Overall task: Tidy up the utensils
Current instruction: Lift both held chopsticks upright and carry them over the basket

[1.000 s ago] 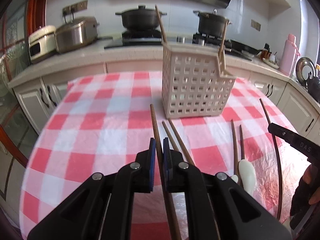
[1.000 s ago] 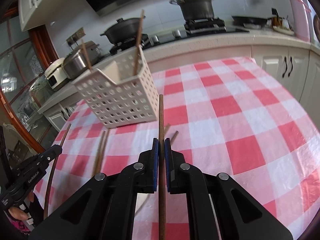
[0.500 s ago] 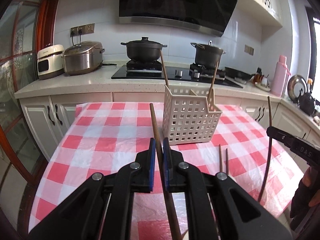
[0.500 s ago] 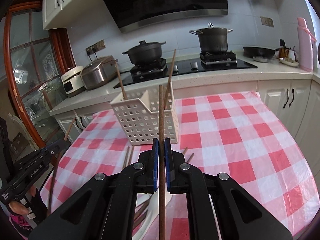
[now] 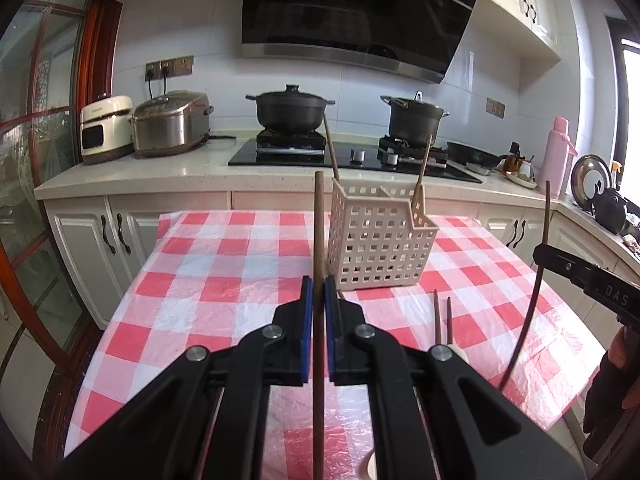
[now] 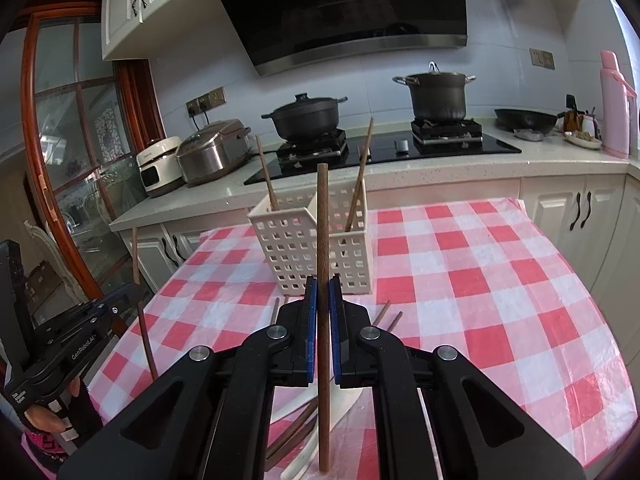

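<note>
Each hand carries one chopstick clear of the tabletop (image 5: 224, 280), probably so both can be dropped into the basket (image 5: 380, 240) that stands toward the far side of the checked cloth. The left gripper (image 5: 315, 304) has its jaws closed almost fully on a brown chopstick (image 5: 318, 220), which stands nearly upright between the blue pads, its upper end rising just left of the basket. The right gripper (image 6: 322, 304) is likewise clamped on its own chopstick (image 6: 322, 220), held upright in front of the basket's near wall. Holding each stick part-way along its length, with a long piece free above the jaws, looks meant to let an end be steered over the rim. Two chopsticks already lean inside the basket, one at the left and one at the right, apparently in separate sections. The left view alone shows a pair of chopsticks (image 5: 442, 316) lying on the cloth near the basket's right corner, and the right gripper from the side with its stick bowed by the lens. The right view alone shows a heap of chopsticks and a white spoon (image 6: 320, 432) lying under the jaws, near the front edge, still to be sorted
</note>
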Tool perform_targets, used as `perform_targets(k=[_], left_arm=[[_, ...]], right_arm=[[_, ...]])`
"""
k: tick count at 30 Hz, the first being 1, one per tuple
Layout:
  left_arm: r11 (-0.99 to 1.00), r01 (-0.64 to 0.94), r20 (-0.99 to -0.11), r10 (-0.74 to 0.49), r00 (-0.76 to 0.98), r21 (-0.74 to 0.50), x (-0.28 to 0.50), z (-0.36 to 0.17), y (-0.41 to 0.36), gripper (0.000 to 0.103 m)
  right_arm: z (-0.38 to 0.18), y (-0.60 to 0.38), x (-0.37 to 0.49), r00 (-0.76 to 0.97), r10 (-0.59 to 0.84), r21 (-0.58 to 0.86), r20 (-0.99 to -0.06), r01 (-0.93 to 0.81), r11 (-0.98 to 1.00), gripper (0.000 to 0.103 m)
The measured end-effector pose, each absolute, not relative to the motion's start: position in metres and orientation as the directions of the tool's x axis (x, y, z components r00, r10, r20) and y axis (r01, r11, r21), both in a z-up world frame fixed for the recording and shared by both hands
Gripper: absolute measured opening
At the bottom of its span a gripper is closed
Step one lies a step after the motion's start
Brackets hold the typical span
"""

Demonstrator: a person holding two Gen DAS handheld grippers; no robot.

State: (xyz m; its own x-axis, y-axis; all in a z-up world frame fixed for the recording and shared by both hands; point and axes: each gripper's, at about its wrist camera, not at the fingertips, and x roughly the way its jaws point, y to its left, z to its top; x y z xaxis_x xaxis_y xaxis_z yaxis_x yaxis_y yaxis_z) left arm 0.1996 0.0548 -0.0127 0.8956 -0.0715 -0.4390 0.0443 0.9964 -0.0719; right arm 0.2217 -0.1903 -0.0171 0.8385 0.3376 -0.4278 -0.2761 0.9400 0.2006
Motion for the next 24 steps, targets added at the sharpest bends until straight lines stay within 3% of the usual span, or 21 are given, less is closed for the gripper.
perform_targets(k=[24], left_arm=[[0.995,0.099,-0.336,-0.096,0.937,-0.009,0.207,0.031,0.029,0.006]], right_arm=[[0.017,-0.187,0.229,0.867,0.329,0.131,-0.375,-0.302,0.944,0.007]])
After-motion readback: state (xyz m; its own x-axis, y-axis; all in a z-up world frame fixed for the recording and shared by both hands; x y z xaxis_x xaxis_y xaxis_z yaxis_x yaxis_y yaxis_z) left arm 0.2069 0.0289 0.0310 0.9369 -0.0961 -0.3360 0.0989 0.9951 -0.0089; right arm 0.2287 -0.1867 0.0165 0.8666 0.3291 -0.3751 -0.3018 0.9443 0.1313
